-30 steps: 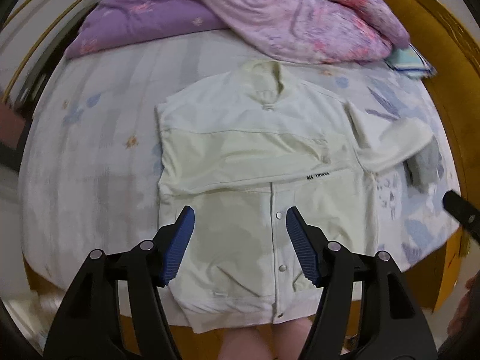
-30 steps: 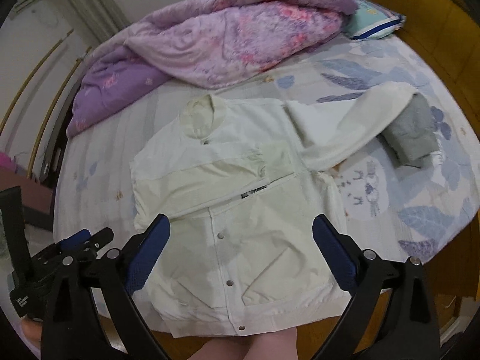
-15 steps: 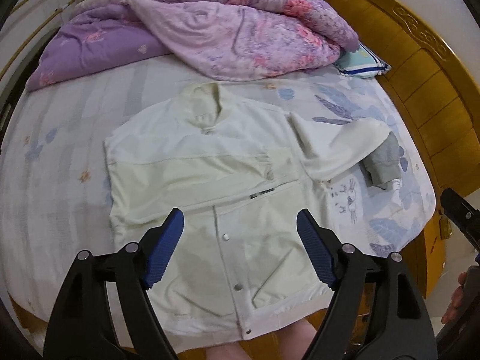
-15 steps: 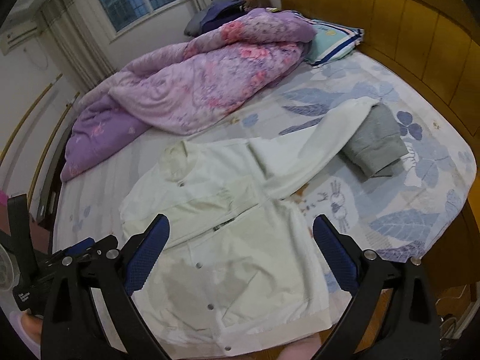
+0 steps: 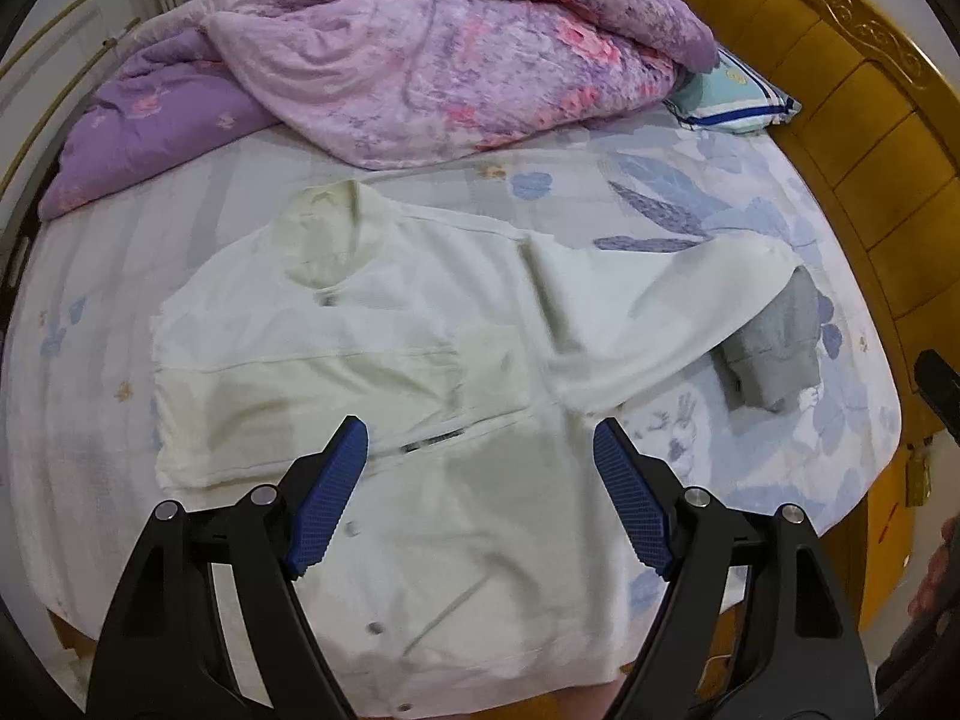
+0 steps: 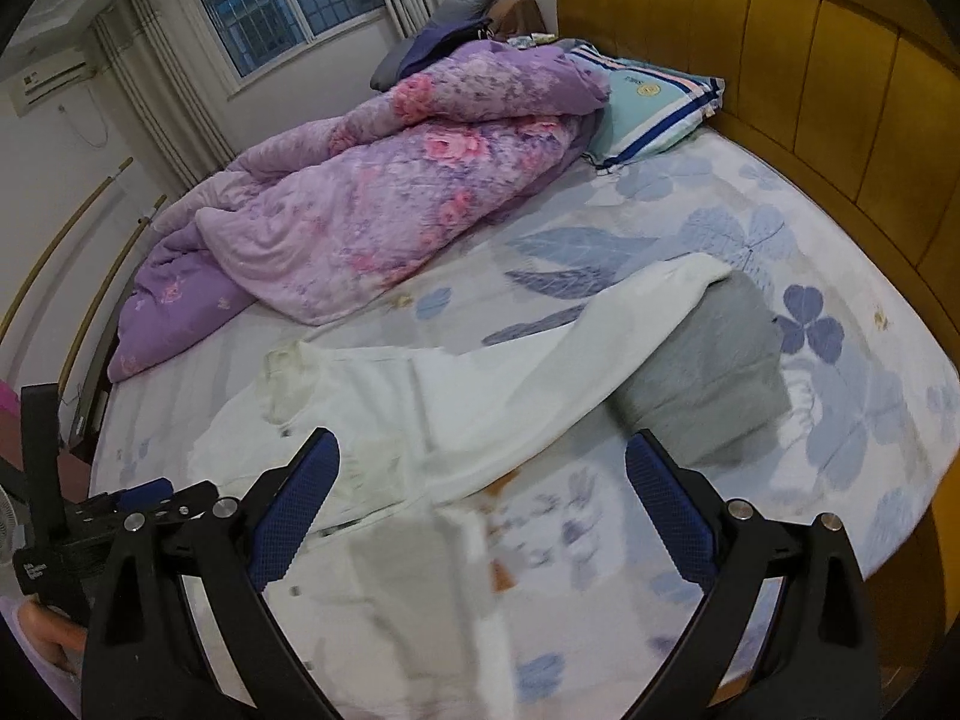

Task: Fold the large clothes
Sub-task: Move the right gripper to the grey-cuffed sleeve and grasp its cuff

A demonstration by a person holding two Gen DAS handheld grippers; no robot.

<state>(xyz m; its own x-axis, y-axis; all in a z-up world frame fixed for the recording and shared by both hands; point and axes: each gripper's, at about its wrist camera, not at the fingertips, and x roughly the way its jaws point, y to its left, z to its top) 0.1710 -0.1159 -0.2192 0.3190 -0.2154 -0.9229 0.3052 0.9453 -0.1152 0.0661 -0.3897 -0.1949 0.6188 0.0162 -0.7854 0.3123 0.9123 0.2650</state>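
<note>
A large white snap-front jacket (image 5: 420,360) lies flat on the bed, collar toward the far side. One sleeve is folded across its chest. The other sleeve (image 5: 648,312) stretches out to the right and ends in a grey cuff (image 5: 774,354). The jacket also shows in the right wrist view (image 6: 456,414), with the grey cuff (image 6: 708,372) ahead of the fingers. My left gripper (image 5: 480,450) is open and empty above the jacket's lower front. My right gripper (image 6: 483,468) is open and empty above the outstretched sleeve.
A purple floral quilt (image 5: 432,54) is heaped at the far side of the bed. A striped pillow (image 6: 648,102) lies by the wooden headboard (image 6: 840,90) on the right. The leaf-print sheet (image 6: 840,450) is bare right of the sleeve. The bed's edge is near me.
Both grippers have swung right and tilted up, so the headboard and outstretched sleeve come into view. The left jaws opened wider. The jacket has not moved.
</note>
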